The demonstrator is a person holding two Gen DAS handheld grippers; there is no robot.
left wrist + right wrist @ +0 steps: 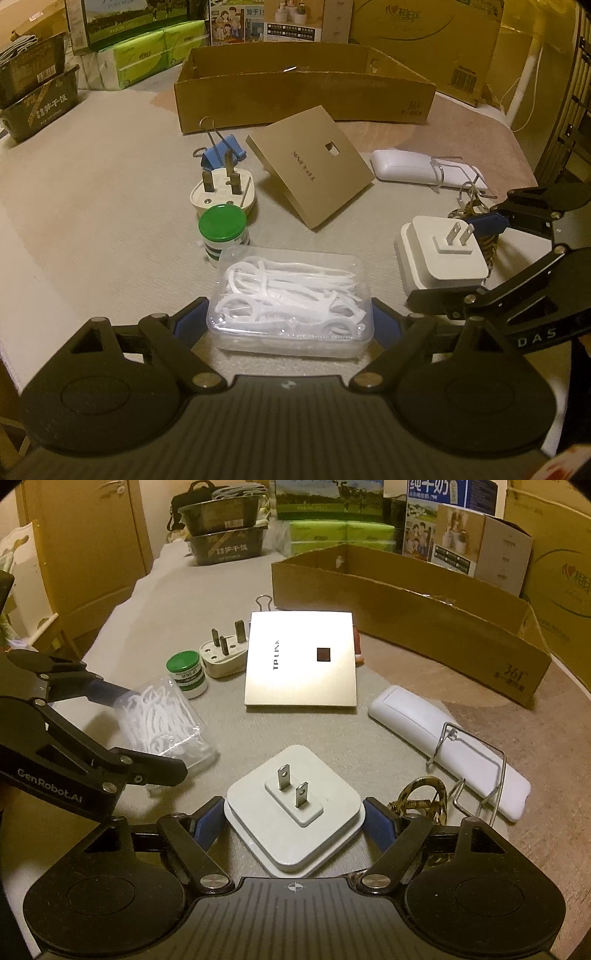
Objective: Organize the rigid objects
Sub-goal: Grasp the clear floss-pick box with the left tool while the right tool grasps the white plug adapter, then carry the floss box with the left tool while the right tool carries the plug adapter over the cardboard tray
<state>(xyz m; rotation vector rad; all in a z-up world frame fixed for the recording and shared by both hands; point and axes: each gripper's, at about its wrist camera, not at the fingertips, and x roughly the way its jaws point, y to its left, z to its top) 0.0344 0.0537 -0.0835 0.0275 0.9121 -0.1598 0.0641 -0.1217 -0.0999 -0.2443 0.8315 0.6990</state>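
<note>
Left gripper point(290, 325) sits at the bottom centre of its own view, straddling the clear floss-pick box point(291, 302). Blue pads are just beside both short sides of the box; I can't tell whether they're actually pressing, so I'm calling the jaws apart around it. Box rests on the beige mat point(92, 221).

Right gripper point(293, 821) is at the bottom centre of its view, straddling the white two-prong adapter point(293, 808), prongs up. A thin gap shows at each pad, so its jaws are spread and not clamped. The adapter is flat on the mat.

Rest of the layout, left wrist view:
- green-capped bottle point(222, 230) just above the floss box, touching or nearly touching the cream three-pin plug point(223, 192)
- blue binder clip point(223, 153) behind the plug
- tan TP-LINK panel point(310, 170) mid-frame, tilted, one edge propped up
- white remote point(424, 170) right of centre, a wire clip point(437, 173) lying over it
- brown patterned ring thing point(476, 214) at right, partly hidden behind the right gripper's finger
- open cardboard tray point(303, 96) across the upper centre, interior mostly hidden from here
</note>
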